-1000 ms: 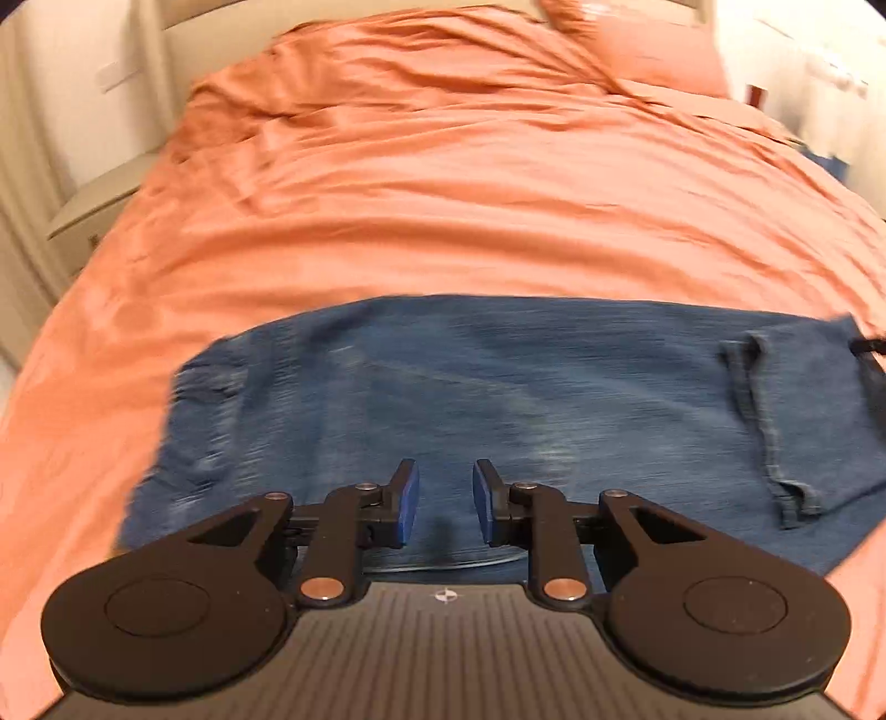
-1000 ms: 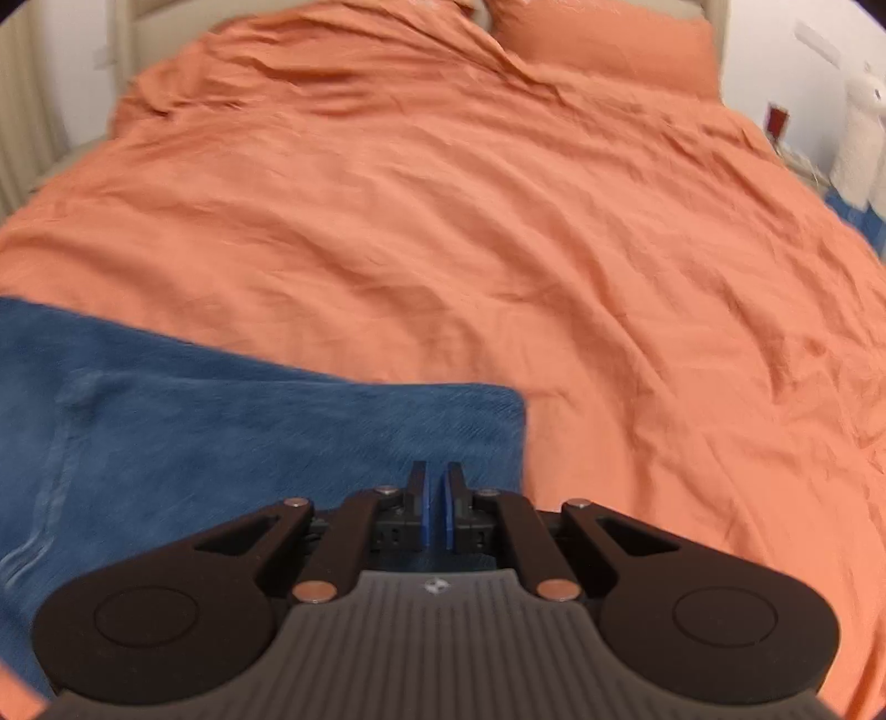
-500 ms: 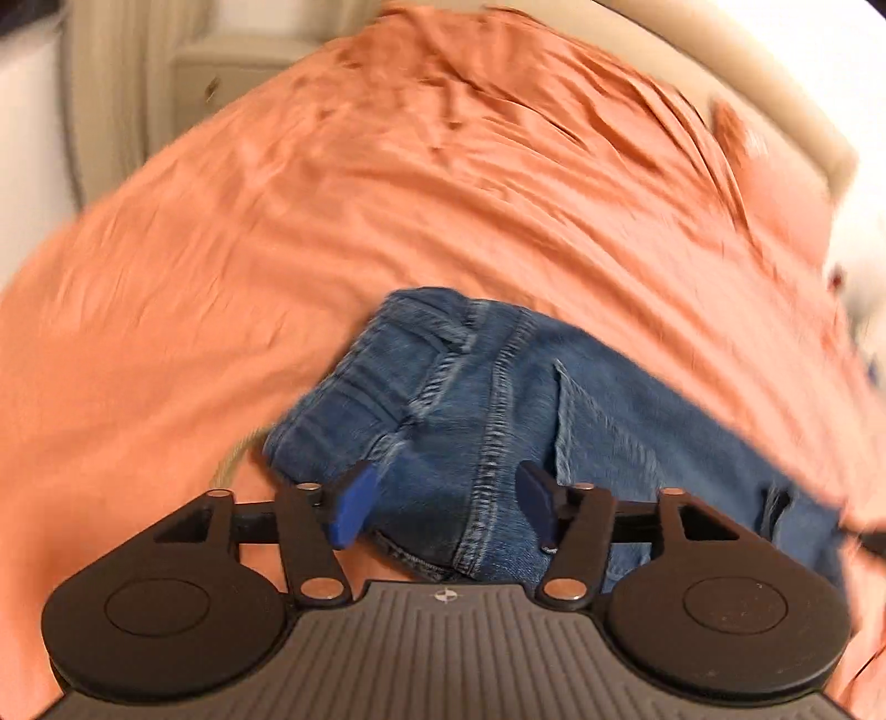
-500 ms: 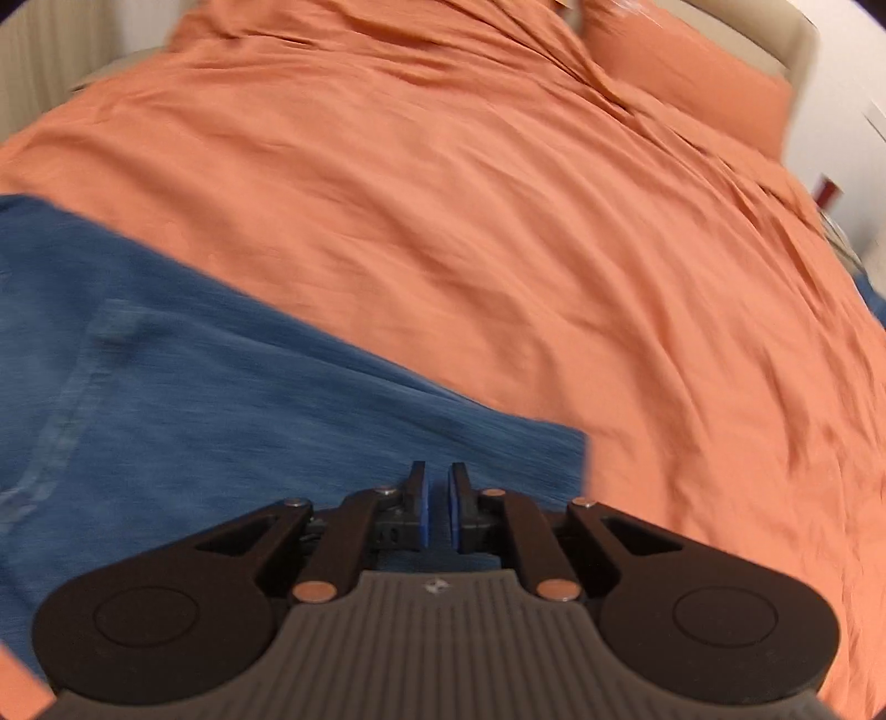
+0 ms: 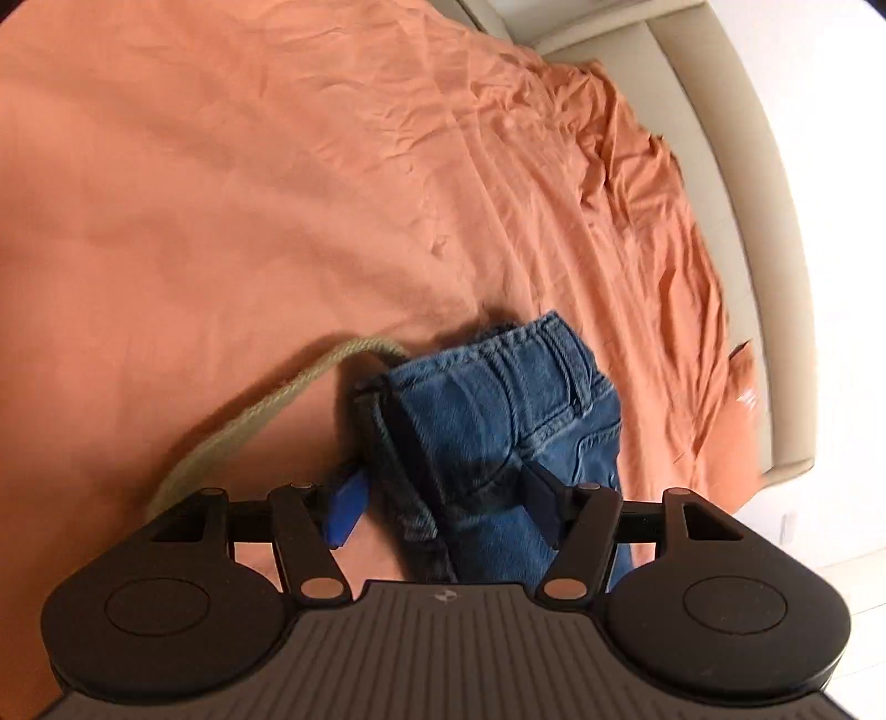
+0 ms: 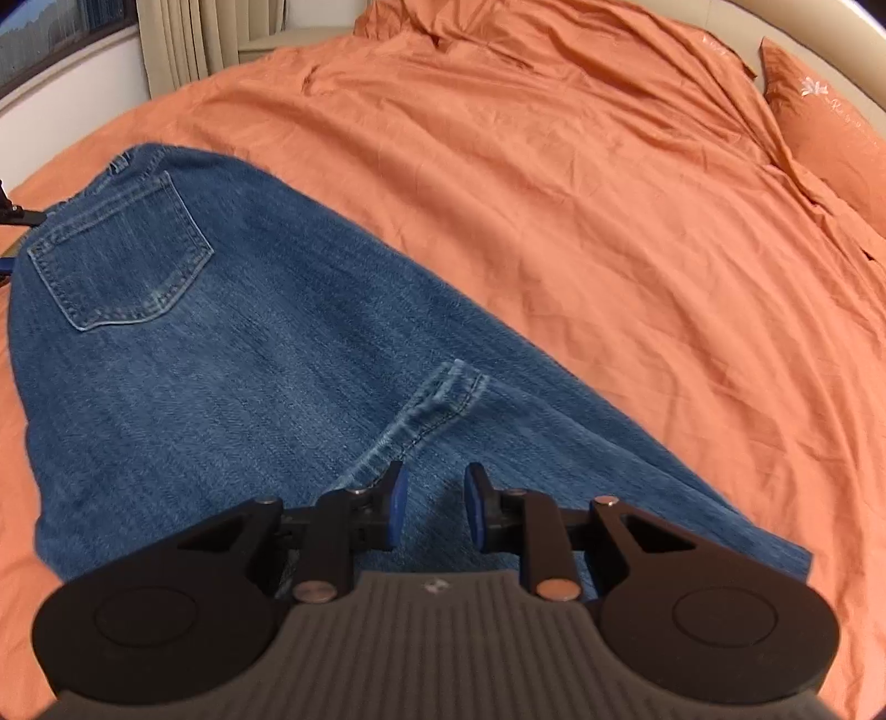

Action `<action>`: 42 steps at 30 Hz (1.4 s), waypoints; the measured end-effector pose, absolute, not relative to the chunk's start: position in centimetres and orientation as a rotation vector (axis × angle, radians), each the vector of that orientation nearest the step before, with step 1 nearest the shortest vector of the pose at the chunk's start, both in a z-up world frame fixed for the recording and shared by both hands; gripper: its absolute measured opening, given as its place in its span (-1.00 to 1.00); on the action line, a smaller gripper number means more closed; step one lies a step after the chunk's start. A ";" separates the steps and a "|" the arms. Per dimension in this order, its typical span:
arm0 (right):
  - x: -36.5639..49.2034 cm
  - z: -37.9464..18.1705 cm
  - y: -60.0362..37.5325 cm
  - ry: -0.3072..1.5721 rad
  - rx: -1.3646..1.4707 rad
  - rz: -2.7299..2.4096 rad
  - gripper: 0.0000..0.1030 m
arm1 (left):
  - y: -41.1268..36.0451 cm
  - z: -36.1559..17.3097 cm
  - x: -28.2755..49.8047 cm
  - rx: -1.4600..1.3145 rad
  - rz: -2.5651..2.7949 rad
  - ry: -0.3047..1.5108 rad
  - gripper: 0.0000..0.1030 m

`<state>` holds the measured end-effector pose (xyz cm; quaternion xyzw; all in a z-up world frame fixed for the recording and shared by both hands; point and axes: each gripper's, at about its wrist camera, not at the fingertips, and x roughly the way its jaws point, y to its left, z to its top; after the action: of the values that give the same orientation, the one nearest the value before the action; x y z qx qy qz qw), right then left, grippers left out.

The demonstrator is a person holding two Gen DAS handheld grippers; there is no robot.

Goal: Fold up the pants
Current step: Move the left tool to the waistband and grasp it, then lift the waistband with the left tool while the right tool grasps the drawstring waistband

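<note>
Blue denim pants (image 6: 266,343) lie folded on the orange bedspread (image 6: 609,183), back pocket up at the left, a leg hem turned back in the middle. My right gripper (image 6: 433,512) is open just above the denim near that hem, holding nothing. In the left wrist view the waistband end of the pants (image 5: 498,410) sits between the wide-open fingers of my left gripper (image 5: 446,504); the pads stand apart from the cloth on both sides. The far end of the pants is hidden under the gripper body.
A beige rope-like cord (image 5: 266,410) curves from the waistband across the bedspread (image 5: 221,194) to the left. A beige padded bed frame (image 5: 769,232) runs along the right. An orange pillow (image 6: 825,122) lies at the far right; curtains (image 6: 183,39) at back left.
My left gripper swung to the waistband end and opened wider around it. My right gripper went from nearly shut at the denim's edge to open above the hem.
</note>
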<state>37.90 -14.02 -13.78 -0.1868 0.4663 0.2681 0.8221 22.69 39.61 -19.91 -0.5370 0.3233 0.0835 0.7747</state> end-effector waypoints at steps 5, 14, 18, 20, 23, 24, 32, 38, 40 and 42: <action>38.7 -16.0 -13.1 1.045 -0.443 0.582 -0.65 | 39.4 -20.5 24.2 -1.117 0.194 0.712 0.02; 38.6 -16.6 -12.9 1.055 -0.443 0.575 -0.66 | 36.1 -16.6 26.7 -0.789 0.348 0.783 -0.48; 38.0 -16.0 -13.3 1.046 -0.416 0.546 -0.66 | 33.2 -12.3 25.4 -0.614 0.340 0.691 -0.58; 37.4 -15.2 -13.7 1.035 -0.391 0.547 -0.66 | 31.6 -9.9 24.7 -0.549 0.316 0.655 -0.59; 36.2 -13.7 -15.0 1.012 -0.347 0.555 -0.66 | 28.2 -6.1 24.0 -0.429 0.262 0.594 -0.59; 35.7 -13.2 -15.5 1.004 -0.329 0.558 -0.66 | 26.7 -4.9 24.0 -0.381 0.244 0.571 -0.59; 32.4 -9.4 -21.2 0.975 -0.141 0.546 -0.66 | 9.2 0.3 23.9 0.133 0.067 0.441 -0.59; 30.5 -8.0 -26.5 0.973 -0.055 0.493 -0.66 | -3.1 -3.6 24.6 0.375 -0.081 0.479 -0.59; 29.8 -8.0 -28.3 0.978 -0.036 0.468 -0.65 | -6.3 -6.1 24.6 0.408 -0.151 0.546 -0.58; 29.2 -8.1 -30.2 0.992 -0.004 0.448 -0.65 | -9.0 -9.0 24.5 0.437 -0.219 0.619 -0.58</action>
<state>29.18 -30.19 -8.11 -0.0018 0.4721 0.2130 0.8554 24.46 -9.03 -8.97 0.2129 0.3017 -0.1065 0.9232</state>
